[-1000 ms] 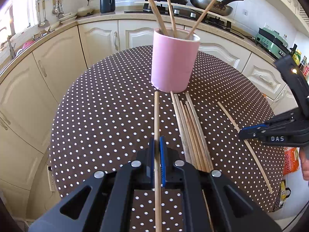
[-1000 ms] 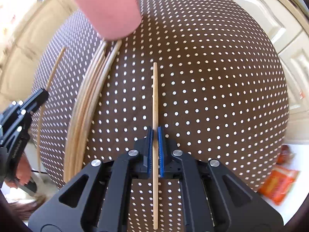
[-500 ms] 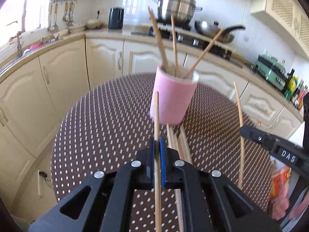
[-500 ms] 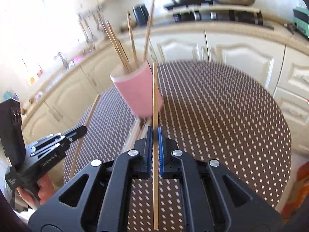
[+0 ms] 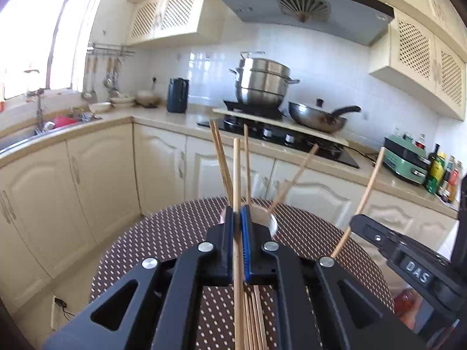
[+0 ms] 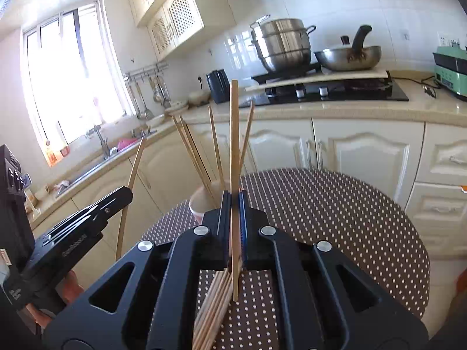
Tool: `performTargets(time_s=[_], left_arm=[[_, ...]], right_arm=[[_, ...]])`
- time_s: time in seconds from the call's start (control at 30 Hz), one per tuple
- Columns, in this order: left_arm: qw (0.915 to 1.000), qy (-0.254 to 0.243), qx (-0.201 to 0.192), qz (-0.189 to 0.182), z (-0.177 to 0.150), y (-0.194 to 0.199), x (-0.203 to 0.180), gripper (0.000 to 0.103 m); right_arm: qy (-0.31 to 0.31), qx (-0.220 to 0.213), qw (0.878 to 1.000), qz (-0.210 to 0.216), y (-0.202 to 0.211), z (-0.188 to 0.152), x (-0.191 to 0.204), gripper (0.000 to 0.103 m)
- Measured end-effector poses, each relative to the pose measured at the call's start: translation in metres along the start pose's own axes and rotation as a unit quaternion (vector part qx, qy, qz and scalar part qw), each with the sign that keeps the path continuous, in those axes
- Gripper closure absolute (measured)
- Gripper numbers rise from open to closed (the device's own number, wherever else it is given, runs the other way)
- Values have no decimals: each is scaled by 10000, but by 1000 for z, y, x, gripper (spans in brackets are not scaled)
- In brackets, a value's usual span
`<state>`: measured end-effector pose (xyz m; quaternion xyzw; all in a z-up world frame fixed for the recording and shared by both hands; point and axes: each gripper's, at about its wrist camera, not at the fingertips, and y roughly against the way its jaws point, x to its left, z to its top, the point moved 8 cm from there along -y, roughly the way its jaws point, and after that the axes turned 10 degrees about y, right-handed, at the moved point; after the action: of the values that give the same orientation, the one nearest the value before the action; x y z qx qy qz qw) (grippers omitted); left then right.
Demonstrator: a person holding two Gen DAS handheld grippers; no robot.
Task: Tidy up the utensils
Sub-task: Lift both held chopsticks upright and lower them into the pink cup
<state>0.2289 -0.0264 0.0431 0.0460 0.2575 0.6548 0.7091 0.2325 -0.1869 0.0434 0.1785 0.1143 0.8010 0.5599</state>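
Step, as I judge it: carrying chopsticks to the cup (image 5: 270, 221); next, tip each end down over its mouth

Loose chopsticks (image 6: 213, 306): on table (image 6: 335, 218), nearer me than cup

My left gripper (image 5: 237, 224): clamped on one chopstick (image 5: 237, 169), above cup

My right gripper (image 6: 232, 204): clamped on another chopstick (image 6: 233, 134), beside cup

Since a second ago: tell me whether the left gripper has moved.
Yes. The left gripper, shut on a chopstick, has risen and tipped up: the pink cup sits lower in its view, and the stove appears.
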Motion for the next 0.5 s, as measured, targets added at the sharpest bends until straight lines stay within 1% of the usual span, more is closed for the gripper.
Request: performTargets(time_s=[0.1,0.2,0.27,0.4,0.5], left_arm=[[9997,161,-166,60,23,-4,-2,97],[9986,279,-417,167,47,-7,-5,97],[9980,354,-452,269,61,-13,-7,97],[9969,502,-535,273,84,-21,-12,97],[9948,634,-779,161,100,-24,-18,97]], right_arm=[[36,-151,9999,14,-1,20,4,97],[120,-319,9994,-17,1,40,9,97],[173,-430,9989,-4,1,56,14,97],[263,-565,9981,-32,-5,83,17,97],[326,-614,9975,-104,-12,98,18,97]])
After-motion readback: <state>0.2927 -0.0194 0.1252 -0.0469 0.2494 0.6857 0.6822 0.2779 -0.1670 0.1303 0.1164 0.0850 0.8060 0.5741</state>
